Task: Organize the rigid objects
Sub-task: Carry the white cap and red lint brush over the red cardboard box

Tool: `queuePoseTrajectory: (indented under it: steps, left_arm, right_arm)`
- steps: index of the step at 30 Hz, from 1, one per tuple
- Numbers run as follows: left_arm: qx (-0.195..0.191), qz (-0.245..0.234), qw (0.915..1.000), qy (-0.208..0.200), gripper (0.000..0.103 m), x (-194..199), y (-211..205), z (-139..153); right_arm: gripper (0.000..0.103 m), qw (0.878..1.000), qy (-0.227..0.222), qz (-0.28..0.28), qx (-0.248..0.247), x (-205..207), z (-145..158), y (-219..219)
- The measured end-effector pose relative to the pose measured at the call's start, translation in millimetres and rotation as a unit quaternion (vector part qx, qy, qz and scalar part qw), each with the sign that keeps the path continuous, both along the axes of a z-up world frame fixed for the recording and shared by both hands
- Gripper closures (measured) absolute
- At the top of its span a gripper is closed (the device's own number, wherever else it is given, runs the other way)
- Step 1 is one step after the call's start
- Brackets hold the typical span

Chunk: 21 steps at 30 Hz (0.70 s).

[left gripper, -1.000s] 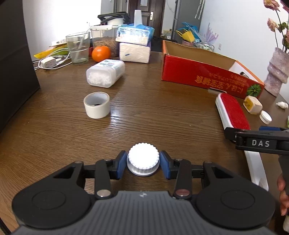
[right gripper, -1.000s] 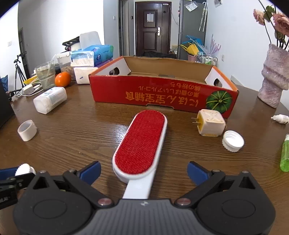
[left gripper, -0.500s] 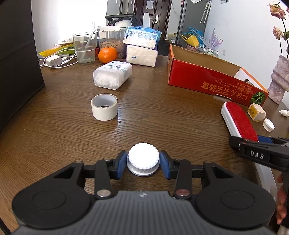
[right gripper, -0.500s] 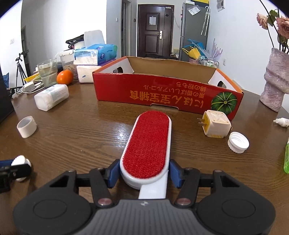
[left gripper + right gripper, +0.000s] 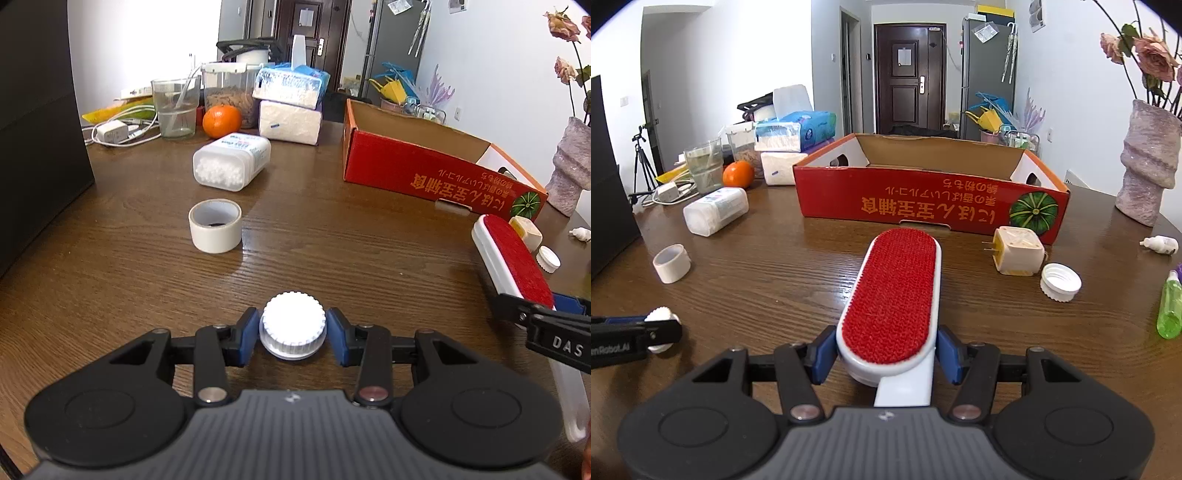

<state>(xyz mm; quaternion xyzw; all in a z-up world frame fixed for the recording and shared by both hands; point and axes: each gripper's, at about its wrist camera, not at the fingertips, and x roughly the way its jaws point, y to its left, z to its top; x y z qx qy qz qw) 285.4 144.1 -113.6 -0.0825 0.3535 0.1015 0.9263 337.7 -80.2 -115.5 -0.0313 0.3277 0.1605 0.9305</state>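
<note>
White ribbed cap (image 5: 293, 329) clamped upright, red-faced lint brush (image 5: 892, 301) gripped flat

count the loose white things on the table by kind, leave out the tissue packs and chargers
White ribbed caps: 2, one in the left gripper, one by the plug adapter
Tape roll: 1
Cotton swab box: 1
Small dropper bottle: 1
Total: 5
</note>
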Motion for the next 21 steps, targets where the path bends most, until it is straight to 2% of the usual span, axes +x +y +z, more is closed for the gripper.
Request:
queuePoseTrajectory:
  steps: [6,13,21]
  left_arm:
    - [0.004,0.007,0.9999,-0.014,0.062,-6.8,-6.0,9.3]
    - [0.008,-0.016,0.9988,-0.046,0.062,-15.9,-26.9,38.6]
    - [0.007,-0.024,0.9979,-0.06,0.062,-6.8,-43.0,65.3]
  right_arm:
    - [0.047,1.0,-0.005,-0.013,0.011,-11.0,4.9,-10.9]
    - [0.047,0.999,-0.009,-0.026,0.025,-21.6,14.4,-25.1]
    - [0.047,0.998,-0.037,-0.034,0.04,-27.3,40.2,-36.3]
